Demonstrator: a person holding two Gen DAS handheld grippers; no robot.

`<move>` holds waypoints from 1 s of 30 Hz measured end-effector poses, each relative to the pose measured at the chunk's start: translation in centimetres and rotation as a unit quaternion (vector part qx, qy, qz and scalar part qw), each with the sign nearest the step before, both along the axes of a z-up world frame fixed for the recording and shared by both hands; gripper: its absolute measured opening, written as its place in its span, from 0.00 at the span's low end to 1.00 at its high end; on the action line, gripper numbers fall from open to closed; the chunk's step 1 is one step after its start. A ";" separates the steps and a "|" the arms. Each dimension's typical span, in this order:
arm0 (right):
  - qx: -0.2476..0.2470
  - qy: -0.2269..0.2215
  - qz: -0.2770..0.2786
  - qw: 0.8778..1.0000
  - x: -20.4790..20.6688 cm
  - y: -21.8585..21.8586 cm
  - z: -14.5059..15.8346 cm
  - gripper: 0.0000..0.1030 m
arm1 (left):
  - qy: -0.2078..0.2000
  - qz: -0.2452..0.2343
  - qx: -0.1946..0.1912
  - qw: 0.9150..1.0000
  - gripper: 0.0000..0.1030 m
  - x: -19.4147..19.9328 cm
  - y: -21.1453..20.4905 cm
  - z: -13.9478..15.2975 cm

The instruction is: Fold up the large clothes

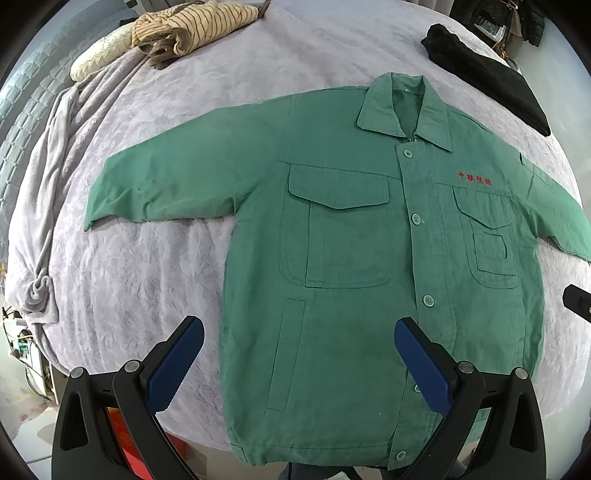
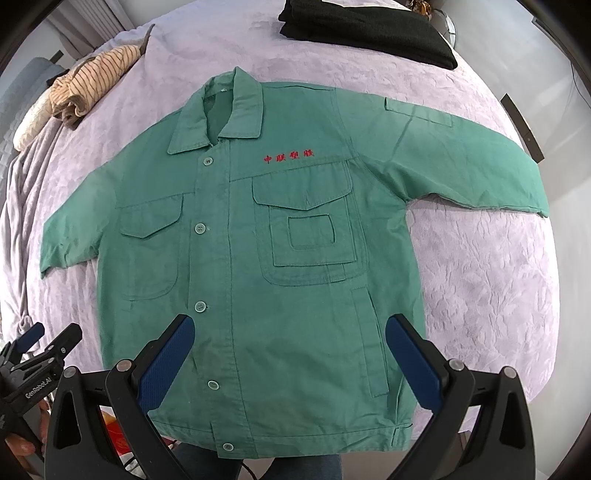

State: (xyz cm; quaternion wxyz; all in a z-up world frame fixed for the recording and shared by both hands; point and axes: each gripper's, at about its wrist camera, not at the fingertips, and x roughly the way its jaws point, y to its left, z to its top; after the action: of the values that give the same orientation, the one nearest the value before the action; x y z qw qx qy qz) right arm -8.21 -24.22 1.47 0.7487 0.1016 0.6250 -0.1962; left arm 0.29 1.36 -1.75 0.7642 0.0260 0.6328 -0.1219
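Left wrist view: the left tool (image 1: 299,354) is held spread above the hem of a green jacket (image 1: 354,266), as is the right tool (image 2: 290,350); the jacket is laid flat, buttoned, on a bed (image 1: 147,266).

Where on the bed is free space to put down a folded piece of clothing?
Free: the blanket under the right sleeve, beside the jacket; likewise under the left sleeve. Crowded: the far edge, with the striped garment and the black garment.
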 end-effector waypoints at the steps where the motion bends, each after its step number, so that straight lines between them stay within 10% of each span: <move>1: -0.001 0.002 0.000 1.000 0.0 0.1 -0.1 1.00 | -0.005 0.001 0.015 1.000 1.00 0.1 0.0 -0.1; 12: 0.028 0.000 0.024 0.999 1.7 2.7 -2.4 1.00 | 0.000 0.067 -0.044 0.997 1.00 3.3 5.4 -3.1; 18: 0.052 0.018 0.083 0.995 4.6 6.9 -6.2 1.00 | 0.047 0.159 0.007 0.986 1.00 6.2 12.6 -6.9; 30: 0.091 0.024 0.161 0.982 9.4 14.8 -14.3 1.00 | -0.076 0.301 -0.066 0.948 1.00 17.8 28.1 -15.4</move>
State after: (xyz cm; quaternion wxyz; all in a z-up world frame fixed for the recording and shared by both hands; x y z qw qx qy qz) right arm 1.21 -9.39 -12.86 0.7428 0.0622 0.6664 -0.0179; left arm 18.07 29.44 -17.19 0.8114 -0.2068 0.5416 0.0741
